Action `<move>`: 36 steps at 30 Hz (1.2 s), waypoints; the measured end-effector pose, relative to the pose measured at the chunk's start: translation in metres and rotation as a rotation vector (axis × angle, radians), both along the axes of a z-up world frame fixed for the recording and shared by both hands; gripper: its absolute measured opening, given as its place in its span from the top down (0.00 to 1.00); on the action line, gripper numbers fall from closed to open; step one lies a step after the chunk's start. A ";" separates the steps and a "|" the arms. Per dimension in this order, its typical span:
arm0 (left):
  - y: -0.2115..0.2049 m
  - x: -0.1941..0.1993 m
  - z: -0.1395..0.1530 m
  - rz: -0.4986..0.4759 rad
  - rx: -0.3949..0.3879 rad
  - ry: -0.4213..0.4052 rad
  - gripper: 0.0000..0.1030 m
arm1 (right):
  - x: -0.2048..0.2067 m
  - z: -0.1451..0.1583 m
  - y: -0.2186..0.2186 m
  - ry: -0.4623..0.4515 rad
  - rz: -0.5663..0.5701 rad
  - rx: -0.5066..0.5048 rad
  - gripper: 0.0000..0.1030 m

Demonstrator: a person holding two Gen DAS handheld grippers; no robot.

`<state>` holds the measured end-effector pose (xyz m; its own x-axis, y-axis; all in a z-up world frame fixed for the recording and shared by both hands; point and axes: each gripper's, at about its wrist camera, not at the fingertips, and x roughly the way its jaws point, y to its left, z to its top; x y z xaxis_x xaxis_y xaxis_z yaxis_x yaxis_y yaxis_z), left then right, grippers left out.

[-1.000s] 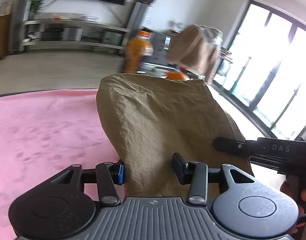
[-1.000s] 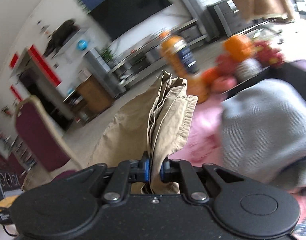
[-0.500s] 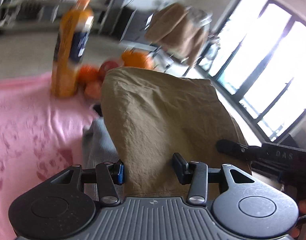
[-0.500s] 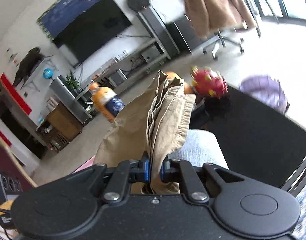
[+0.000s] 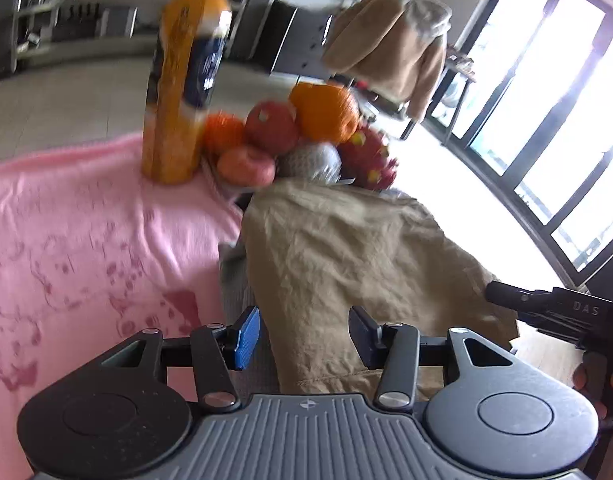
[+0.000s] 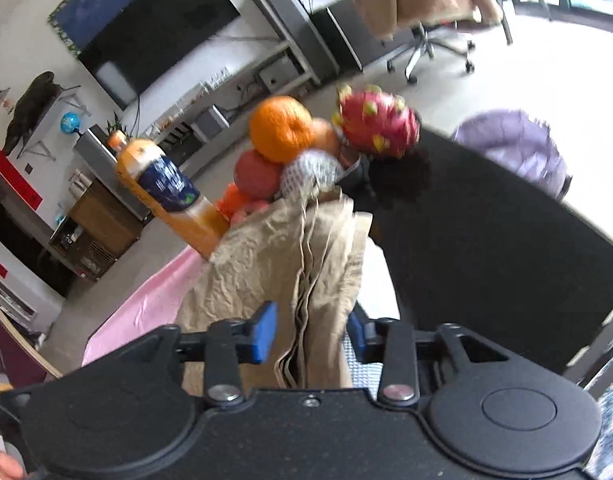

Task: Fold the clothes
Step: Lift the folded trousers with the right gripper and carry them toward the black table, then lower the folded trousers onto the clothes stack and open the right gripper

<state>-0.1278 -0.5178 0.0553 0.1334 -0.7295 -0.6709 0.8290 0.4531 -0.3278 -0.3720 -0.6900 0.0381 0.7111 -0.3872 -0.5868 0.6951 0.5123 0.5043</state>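
A folded khaki garment lies on a grey folded garment, just in front of the fruit. My left gripper straddles its near edge. Its jaws are opening, and a thin gap shows beside the blue pad. In the right wrist view the khaki garment's layered edge stands between the pads of my right gripper. Those jaws are opening too and no longer pinch the cloth. The right tool's body shows at the right of the left wrist view.
A pink cloth covers the table. An orange juice bottle and a pile of fruit stand right behind the garments. A black surface lies to the right, with a purple object beyond it.
Both grippers carried the khaki garment across to the fruit and lowered it onto the grey garment. The right jaws, shut on the cloth before, have spread apart. The left jaws have widened slightly.
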 end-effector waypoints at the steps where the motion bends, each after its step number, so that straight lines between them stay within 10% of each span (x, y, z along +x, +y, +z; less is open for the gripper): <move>1: -0.002 -0.002 0.004 -0.005 -0.003 -0.010 0.55 | -0.005 0.007 0.002 -0.007 -0.009 -0.020 0.63; 6: -0.036 -0.017 0.007 -0.025 0.026 -0.093 0.55 | 0.006 0.023 0.010 -0.046 -0.073 -0.167 0.87; 11: -0.070 -0.030 -0.022 -0.037 0.150 -0.218 0.46 | 0.062 0.000 0.002 0.077 -0.018 -0.300 0.90; 17: -0.075 -0.019 -0.031 -0.033 0.181 -0.213 0.39 | 0.069 -0.059 -0.015 0.097 -0.063 -0.180 0.95; 36: -0.017 -0.073 -0.014 -0.025 0.332 -0.173 0.48 | 0.021 0.001 0.064 0.241 0.066 -0.054 0.83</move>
<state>-0.2008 -0.5352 0.0413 0.2501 -0.4809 -0.8403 0.8716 0.4897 -0.0208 -0.3507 -0.6261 0.0393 0.5782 -0.3801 -0.7219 0.7560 0.5823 0.2990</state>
